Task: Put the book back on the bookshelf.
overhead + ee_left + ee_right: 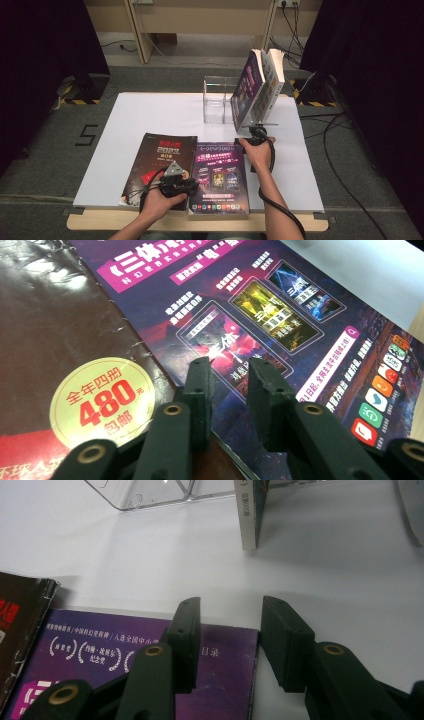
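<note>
Glossy purple magazine with pink title band and three cover insets lies flat on the white-topped bench, near the front edge, right of centre. Long axis runs front to back, away from the person. Its left edge meets, perhaps slightly overlaps, a dark brown-black magazine with red lettering and a round yellow price sticker.

Right gripper: at the purple magazine's far right corner. In the right gripper view the jaws are apart with nothing between them; that corner sits just below and between them, one jaw over the cover, the other over bare bench. Contact cannot be told.

Left gripper: low over the seam between the two magazines, at the purple one's left edge toward the front. Jaws apart, empty, angled down at the cover.

Judgement: both grippers are at this magazine; the right one is at the corner a lift would probably start from.

Beyond: clear acrylic divided stand at the bench's far side, with two thick books leaning upright at its right end.
</note>
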`<state>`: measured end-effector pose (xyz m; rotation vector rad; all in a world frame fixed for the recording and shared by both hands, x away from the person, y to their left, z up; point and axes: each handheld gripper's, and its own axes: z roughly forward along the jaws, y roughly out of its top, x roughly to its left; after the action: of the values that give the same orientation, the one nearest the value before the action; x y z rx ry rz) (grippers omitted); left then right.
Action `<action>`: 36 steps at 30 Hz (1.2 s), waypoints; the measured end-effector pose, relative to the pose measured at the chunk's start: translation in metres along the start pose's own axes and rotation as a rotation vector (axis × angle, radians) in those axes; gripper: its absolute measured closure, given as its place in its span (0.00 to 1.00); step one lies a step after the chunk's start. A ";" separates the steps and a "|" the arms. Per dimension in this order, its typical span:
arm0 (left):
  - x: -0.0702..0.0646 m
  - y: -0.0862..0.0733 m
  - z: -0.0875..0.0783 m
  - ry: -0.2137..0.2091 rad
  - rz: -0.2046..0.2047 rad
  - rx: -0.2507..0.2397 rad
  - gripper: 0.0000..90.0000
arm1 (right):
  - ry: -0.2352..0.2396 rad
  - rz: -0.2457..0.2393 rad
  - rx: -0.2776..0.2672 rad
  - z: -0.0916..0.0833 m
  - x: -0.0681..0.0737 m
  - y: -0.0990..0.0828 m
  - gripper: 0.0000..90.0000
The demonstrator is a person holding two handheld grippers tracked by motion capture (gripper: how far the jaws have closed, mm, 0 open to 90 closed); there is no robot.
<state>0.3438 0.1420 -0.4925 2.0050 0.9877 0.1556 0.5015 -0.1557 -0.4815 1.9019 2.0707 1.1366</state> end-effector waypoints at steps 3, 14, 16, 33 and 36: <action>-0.001 0.000 0.000 0.016 0.009 0.005 0.83 | 0.009 0.011 0.000 0.000 -0.002 0.000 0.69; -0.001 0.002 0.000 0.033 0.027 0.019 0.88 | 0.048 0.053 0.023 -0.003 -0.006 0.000 0.72; -0.002 0.002 0.000 0.035 0.028 0.018 0.88 | 0.058 0.057 0.031 -0.004 -0.006 0.000 0.72; -0.003 0.001 0.000 0.042 0.029 0.017 0.88 | 0.130 0.106 0.117 -0.009 -0.010 -0.002 0.72; -0.003 0.001 0.000 0.043 0.031 0.017 0.88 | 0.114 0.092 0.127 -0.009 -0.010 -0.001 0.77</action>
<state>0.3426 0.1395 -0.4909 2.0410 0.9884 0.2079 0.4977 -0.1682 -0.4798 2.0545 2.1837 1.1861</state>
